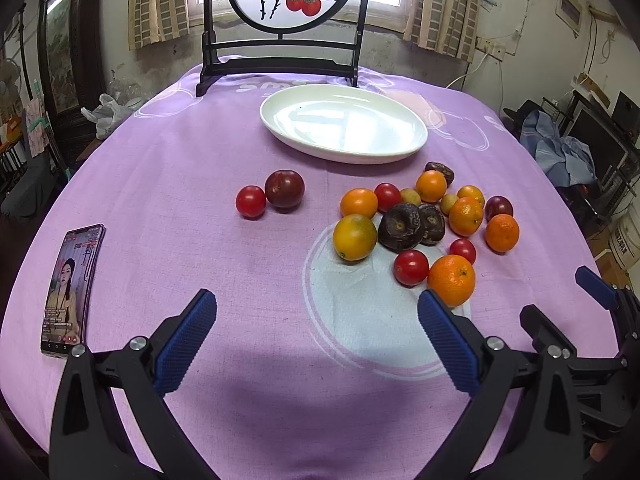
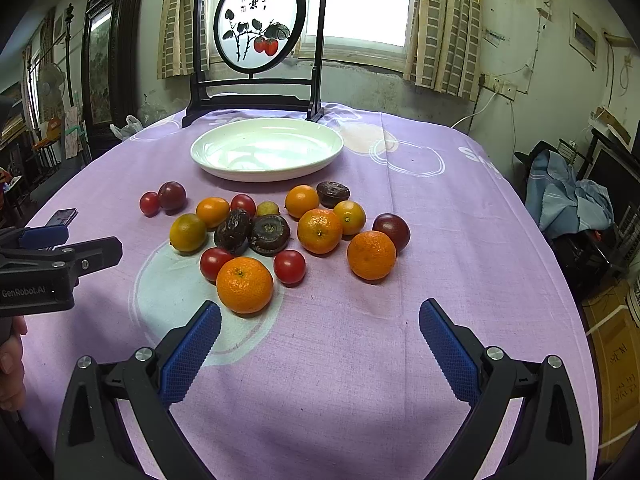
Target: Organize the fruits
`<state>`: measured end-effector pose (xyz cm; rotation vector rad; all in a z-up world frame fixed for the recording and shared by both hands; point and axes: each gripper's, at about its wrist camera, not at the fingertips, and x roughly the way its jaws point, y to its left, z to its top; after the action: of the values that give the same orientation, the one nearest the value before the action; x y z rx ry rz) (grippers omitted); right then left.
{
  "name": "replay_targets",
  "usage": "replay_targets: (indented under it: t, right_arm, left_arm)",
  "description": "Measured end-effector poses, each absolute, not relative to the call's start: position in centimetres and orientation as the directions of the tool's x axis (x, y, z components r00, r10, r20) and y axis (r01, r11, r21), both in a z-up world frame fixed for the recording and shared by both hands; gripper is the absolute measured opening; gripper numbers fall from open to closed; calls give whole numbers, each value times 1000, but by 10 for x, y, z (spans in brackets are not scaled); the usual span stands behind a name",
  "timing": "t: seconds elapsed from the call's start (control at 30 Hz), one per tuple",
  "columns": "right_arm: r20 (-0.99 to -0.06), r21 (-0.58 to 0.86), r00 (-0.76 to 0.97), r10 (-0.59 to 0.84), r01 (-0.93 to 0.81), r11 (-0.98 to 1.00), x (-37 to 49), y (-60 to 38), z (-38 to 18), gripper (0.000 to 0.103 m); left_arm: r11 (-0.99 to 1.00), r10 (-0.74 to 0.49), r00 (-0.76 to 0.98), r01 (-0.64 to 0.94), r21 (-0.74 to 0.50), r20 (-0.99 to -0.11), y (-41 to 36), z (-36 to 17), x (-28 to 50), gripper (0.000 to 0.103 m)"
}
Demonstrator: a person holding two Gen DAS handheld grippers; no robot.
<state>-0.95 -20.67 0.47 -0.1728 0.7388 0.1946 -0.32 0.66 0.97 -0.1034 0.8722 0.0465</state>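
A: Where is the fruit?

B: It lies loose on the purple tablecloth [image 2: 400,340]. Nearest the right gripper [image 2: 320,344] sits a large round orange mandarin [image 2: 245,285], with a red cherry tomato [image 2: 289,266] just beside it on the right and another on its left. Behind them are two dark wrinkled brown fruits [image 2: 269,234], touching each other.

A: And farther out?

B: A second orange mandarin [image 2: 371,255] lies to the right, with a dark purple plum [image 2: 392,231] touching it behind. A yellow-green citrus [image 2: 187,232] marks the left edge of the cluster. Well apart to the left, a small red tomato [image 1: 251,201] touches a dark red plum [image 1: 284,188].

A: Anything in the dish?

B: The white oval ceramic plate [image 2: 224,174] stands behind the cluster, near the black-framed round painted screen [image 2: 259,20].

A: The grippers?

B: Both hang above the cloth with blue-padded jaws spread wide, grasping nothing. The left gripper [image 1: 316,340] has its right pad just in front of the nearest mandarin in its own view. A smartphone with a lit screen [image 1: 68,288] lies to its left.
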Motion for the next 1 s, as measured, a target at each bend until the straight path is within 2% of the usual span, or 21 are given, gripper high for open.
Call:
replay_targets:
  t: [1.0]
  right_arm:
    - [-690, -89, 715, 111, -236, 968, -11, -209, -3, 100]
  left_arm:
    - [995, -6, 624, -75, -67, -781, 2, 1, -3, 99]
